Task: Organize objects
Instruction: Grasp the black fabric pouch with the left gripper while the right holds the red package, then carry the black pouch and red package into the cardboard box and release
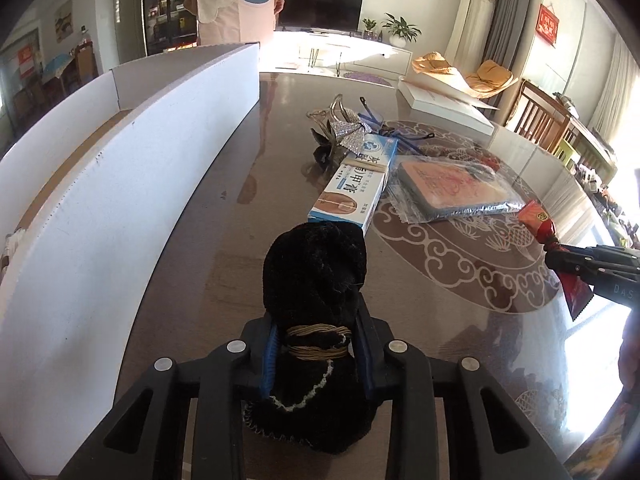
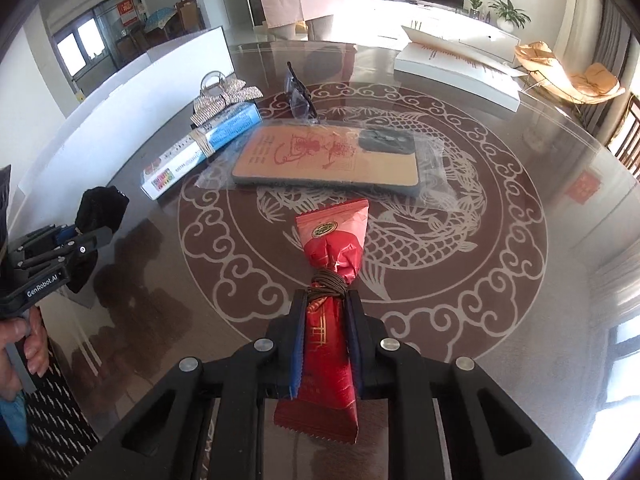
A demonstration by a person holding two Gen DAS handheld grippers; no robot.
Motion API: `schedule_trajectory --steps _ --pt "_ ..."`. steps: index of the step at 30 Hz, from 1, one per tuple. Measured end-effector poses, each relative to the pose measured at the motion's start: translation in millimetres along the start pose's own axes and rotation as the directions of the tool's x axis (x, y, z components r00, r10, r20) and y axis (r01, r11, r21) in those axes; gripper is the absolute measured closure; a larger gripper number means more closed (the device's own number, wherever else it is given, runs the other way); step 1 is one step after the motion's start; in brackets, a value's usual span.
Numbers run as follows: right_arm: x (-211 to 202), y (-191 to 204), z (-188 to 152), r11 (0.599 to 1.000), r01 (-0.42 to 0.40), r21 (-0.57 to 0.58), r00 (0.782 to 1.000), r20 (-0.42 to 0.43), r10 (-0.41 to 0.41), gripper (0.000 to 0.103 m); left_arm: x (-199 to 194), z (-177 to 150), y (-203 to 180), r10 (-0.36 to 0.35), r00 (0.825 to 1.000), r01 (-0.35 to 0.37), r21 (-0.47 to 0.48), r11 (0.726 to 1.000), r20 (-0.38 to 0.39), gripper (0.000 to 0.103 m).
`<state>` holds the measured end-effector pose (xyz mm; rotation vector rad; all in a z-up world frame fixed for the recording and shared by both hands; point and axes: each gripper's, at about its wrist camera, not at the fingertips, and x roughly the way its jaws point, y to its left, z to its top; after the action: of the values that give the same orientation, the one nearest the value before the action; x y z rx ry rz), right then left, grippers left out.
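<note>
The left gripper (image 1: 318, 344) is clamped on a fuzzy black fabric bundle (image 1: 316, 276) bound with tan cord, held above the glossy table (image 1: 240, 168) beside the white cardboard box (image 1: 120, 184). The right gripper (image 2: 326, 316) is clamped on a crinkled red foil packet (image 2: 332, 240) tied with brown cord, above the table's carp medallion. Beyond lie a long blue-and-white carton (image 1: 356, 184), a flat phone case (image 2: 328, 158) in clear plastic, and a rhinestone bow (image 2: 226, 100).
</note>
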<state>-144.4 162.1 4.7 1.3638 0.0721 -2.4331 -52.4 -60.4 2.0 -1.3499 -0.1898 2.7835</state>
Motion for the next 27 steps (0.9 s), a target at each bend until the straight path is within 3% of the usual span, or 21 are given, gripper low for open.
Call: schedule_trajectory --steps 4,7,9,14,18,19,20,22,23,24,25,27 --pt "-29.9 29.9 36.5 0.996 -0.09 0.017 0.99 0.109 0.087 0.084 -51.7 29.9 19.0 -0.055 0.991 0.064 -0.077 0.995 0.125 0.072" --pt "-38.4 76.0 74.1 0.984 -0.179 -0.023 0.969 0.17 0.18 0.084 -88.2 58.2 51.8 0.003 0.979 0.022 -0.123 0.992 0.206 0.072" --pt "-34.3 117.8 98.3 0.969 -0.236 -0.072 0.952 0.183 0.246 0.084 -102.9 72.6 83.2 0.093 0.97 -0.054 -0.173 0.984 0.225 0.072" --pt "0.5 230.8 155.1 0.919 -0.345 -0.191 0.914 0.155 0.375 0.084 -103.3 86.1 169.8 0.256 0.954 -0.202 -0.302 0.932 0.155 0.072" --pt "49.0 313.9 185.0 0.902 -0.313 -0.297 0.928 0.106 0.357 0.083 -80.3 73.2 204.7 0.266 0.962 -0.229 -0.356 0.906 0.058 0.07" --pt "63.5 327.4 190.0 0.905 -0.299 -0.303 0.935 0.097 0.342 0.083 -70.9 71.3 207.9 0.274 0.961 -0.246 -0.358 0.901 0.029 0.064" --pt "77.9 338.8 193.9 0.908 -0.282 -0.31 0.942 0.088 0.323 0.078 -61.5 69.0 211.2 0.282 0.959 -0.265 -0.357 0.896 -0.003 0.053" --pt "107.1 354.0 198.2 0.919 -0.23 -0.319 0.965 0.046 0.257 0.052 -49.3 66.2 216.5 0.284 0.957 -0.283 -0.365 0.887 -0.052 0.028" --pt "117.0 355.3 197.4 0.924 -0.211 -0.32 0.971 0.04 0.236 0.04 -51.3 66.9 217.7 0.276 0.96 -0.269 -0.377 0.886 -0.035 0.024" --pt "120.5 353.2 196.0 0.927 -0.201 -0.317 0.973 0.048 0.227 0.04 -55.3 67.0 218.1 0.283 0.959 -0.265 -0.384 0.885 -0.011 0.02" --pt "119.1 349.7 194.5 0.93 -0.199 -0.31 0.972 0.061 0.229 0.04 -57.0 68.1 217.8 0.294 0.956 -0.271 -0.386 0.882 0.001 0.01" --pt "106.5 331.1 187.9 0.932 -0.219 -0.29 0.962 0.095 0.256 0.034 -60.6 68.0 214.0 0.313 0.95 -0.284 -0.381 0.88 0.016 0.005"
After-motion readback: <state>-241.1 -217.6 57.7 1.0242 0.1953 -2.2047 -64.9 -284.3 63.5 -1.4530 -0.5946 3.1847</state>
